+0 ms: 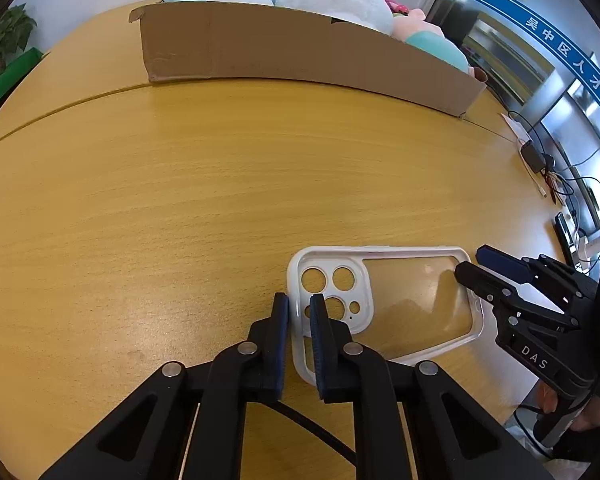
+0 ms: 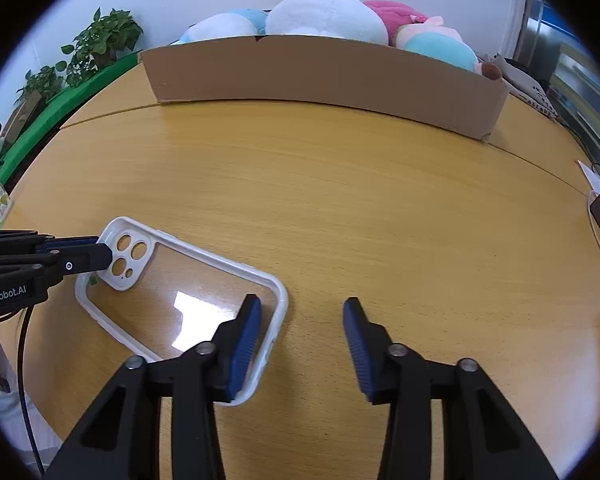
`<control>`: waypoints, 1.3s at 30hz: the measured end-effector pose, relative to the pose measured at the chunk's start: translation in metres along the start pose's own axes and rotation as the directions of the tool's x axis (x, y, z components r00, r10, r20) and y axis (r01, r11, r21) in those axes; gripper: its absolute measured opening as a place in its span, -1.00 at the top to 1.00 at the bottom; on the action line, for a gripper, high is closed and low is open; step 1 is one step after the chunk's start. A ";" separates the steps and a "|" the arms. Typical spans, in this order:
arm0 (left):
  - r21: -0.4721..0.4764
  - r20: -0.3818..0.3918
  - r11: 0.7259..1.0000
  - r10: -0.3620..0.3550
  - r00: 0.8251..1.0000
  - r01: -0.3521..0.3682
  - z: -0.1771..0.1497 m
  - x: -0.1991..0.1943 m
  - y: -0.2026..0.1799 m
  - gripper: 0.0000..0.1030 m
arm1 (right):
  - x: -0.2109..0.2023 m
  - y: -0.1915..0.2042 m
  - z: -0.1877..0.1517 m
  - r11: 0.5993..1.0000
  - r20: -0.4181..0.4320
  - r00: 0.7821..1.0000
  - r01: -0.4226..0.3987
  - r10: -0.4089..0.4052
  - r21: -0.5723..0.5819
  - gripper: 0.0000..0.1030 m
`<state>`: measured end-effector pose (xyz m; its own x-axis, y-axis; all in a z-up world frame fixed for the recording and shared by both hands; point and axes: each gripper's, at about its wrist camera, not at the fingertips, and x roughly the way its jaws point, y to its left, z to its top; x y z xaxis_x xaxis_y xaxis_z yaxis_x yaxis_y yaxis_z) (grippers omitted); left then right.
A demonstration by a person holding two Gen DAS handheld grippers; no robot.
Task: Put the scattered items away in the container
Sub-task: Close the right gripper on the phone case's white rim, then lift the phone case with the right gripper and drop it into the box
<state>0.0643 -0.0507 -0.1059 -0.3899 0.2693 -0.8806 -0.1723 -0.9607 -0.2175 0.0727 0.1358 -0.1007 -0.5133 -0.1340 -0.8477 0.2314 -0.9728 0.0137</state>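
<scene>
Clear phone case [image 1: 384, 304] flat on wooden table [image 1: 180, 200], between both tools

Left gripper [image 1: 299, 312] nearly closed astride its camera-end rim; right gripper [image 2: 302, 320] spread wide at opposite end

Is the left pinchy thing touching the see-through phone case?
Touching. In the left wrist view, the left gripper has its jaws closed on the white rim of the clear plastic phone case, beside the camera holes, with no gap visible.
</scene>
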 end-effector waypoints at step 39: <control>0.124 0.458 0.992 -0.028 0.888 -0.032 0.236 -0.100 -0.033 0.84 | -0.071 -0.054 0.233 0.990 0.501 0.860 0.135 -0.101 -0.032 0.90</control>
<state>-0.1048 -0.0304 0.0887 -0.7561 0.2969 -0.5832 -0.2701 -0.9533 -0.1350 -0.0962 0.1539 0.0822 -0.8786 -0.1119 -0.4643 0.1864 -0.9754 -0.1176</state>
